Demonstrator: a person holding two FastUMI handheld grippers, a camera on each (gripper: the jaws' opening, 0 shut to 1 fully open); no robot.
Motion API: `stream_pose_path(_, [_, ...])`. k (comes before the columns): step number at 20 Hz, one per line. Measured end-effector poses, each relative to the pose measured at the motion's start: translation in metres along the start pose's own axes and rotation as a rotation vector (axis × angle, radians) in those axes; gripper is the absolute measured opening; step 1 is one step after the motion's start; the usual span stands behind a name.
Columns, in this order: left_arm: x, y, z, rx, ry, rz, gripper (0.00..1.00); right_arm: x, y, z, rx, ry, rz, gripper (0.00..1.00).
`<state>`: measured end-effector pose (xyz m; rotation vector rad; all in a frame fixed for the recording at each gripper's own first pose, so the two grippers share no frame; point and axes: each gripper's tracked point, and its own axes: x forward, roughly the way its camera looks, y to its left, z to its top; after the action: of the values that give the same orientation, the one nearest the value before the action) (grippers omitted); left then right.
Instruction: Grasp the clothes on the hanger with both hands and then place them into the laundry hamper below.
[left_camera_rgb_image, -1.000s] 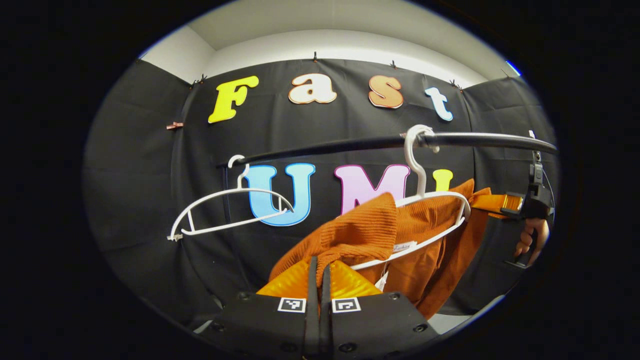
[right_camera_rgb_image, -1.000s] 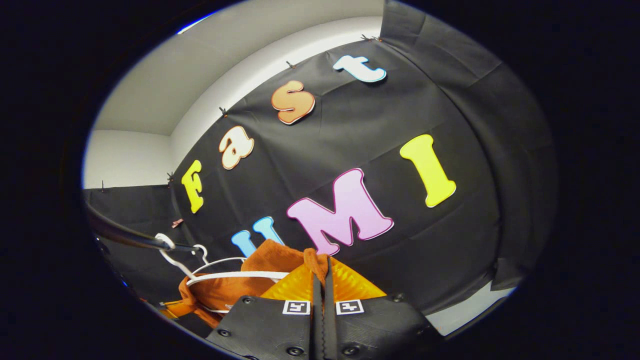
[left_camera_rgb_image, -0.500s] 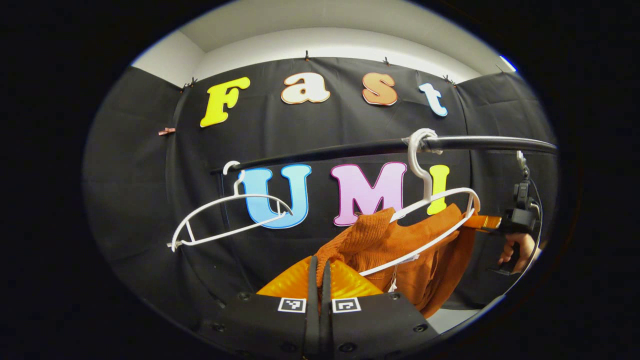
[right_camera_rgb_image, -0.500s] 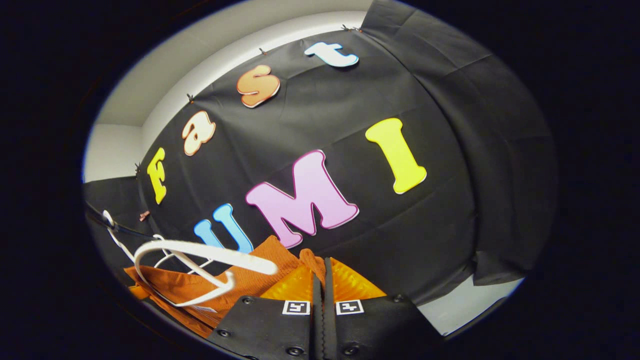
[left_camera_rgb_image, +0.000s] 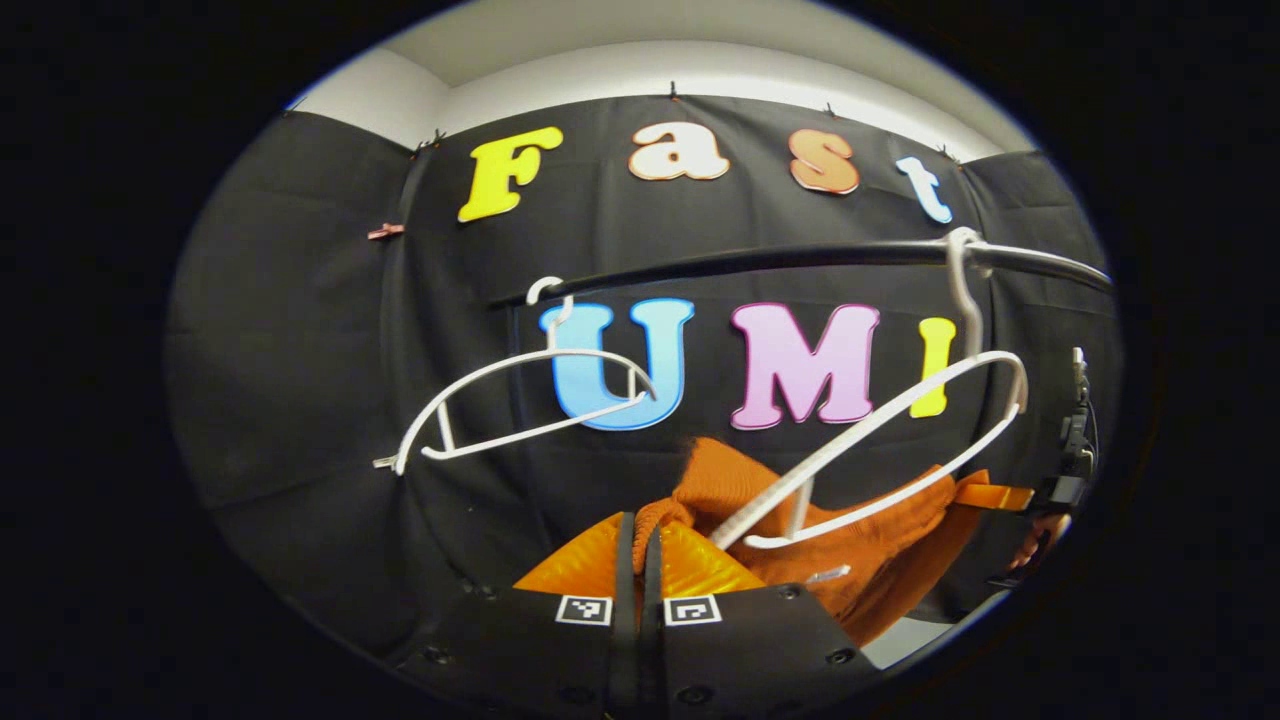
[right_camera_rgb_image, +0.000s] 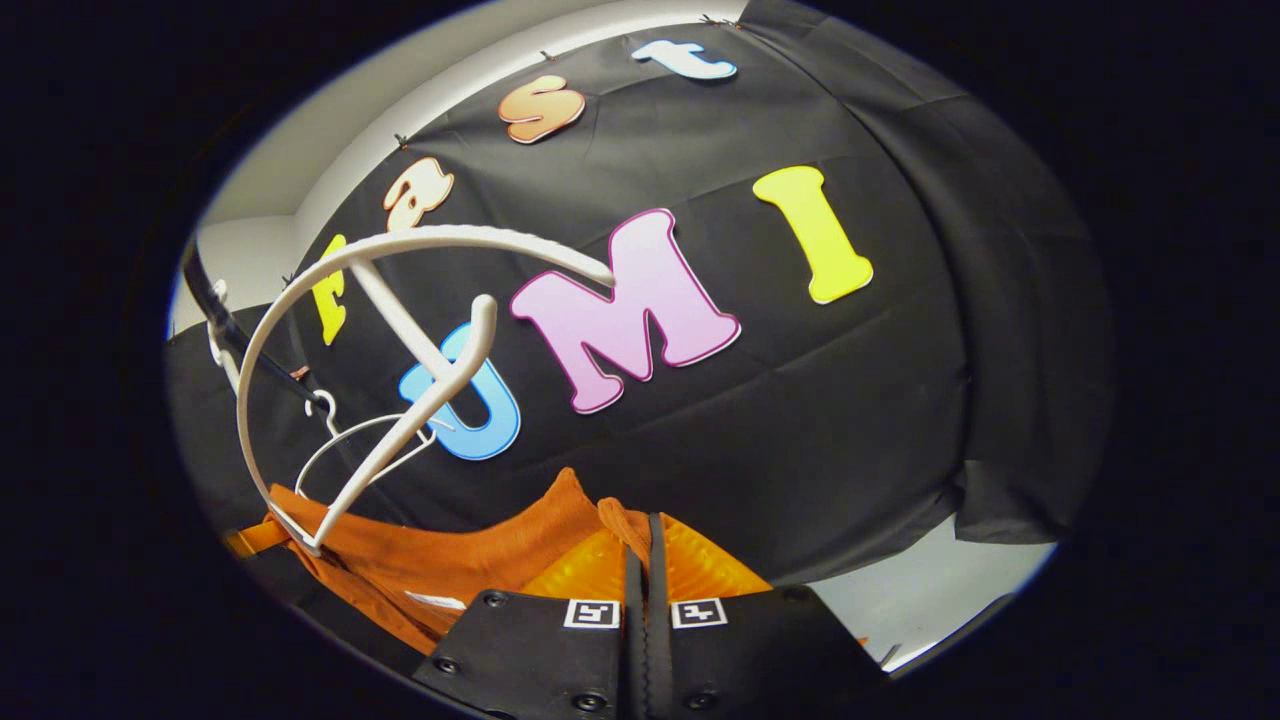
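Both tongs, left (left_camera_rgb_image: 637, 530) and right (right_camera_rgb_image: 645, 535), clench the orange ribbed knit garment (left_camera_rgb_image: 880, 540); white plastic hanger (left_camera_rgb_image: 900, 440) crosses it at frame centre-right, below the black rail (left_camera_rgb_image: 750, 262).

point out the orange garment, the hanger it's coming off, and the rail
orange garment (left_camera_rgb_image: 880, 545): left gripper view, ribbed fabric below the hanger.
white hanger (left_camera_rgb_image: 880, 425): left gripper view, upper sloping arm.
black rail (left_camera_rgb_image: 760, 258): left gripper view, middle of the bar.
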<state>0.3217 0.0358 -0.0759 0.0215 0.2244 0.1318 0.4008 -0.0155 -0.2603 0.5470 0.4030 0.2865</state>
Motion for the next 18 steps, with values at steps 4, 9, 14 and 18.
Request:
stream_pose_path(4, [0.006,0.017,-0.072,-0.029,0.082,0.010,0.05,-0.008,0.011,-0.029,-0.034,0.030,0.008,0.04])
stream_pose_path(9, [0.007,-0.012,-0.151,-0.030,0.175,-0.074,0.05,-0.026,0.017,-0.079,-0.030,0.096,-0.008,0.04])
stream_pose_path(14, [-0.007,-0.075,-0.157,-0.054,0.197,-0.234,0.05,-0.052,0.057,-0.136,-0.039,0.179,0.046,0.04])
stream_pose_path(18, [-0.029,-0.108,-0.107,-0.074,0.110,-0.324,0.05,-0.068,0.124,-0.116,-0.087,0.132,0.178,0.05])
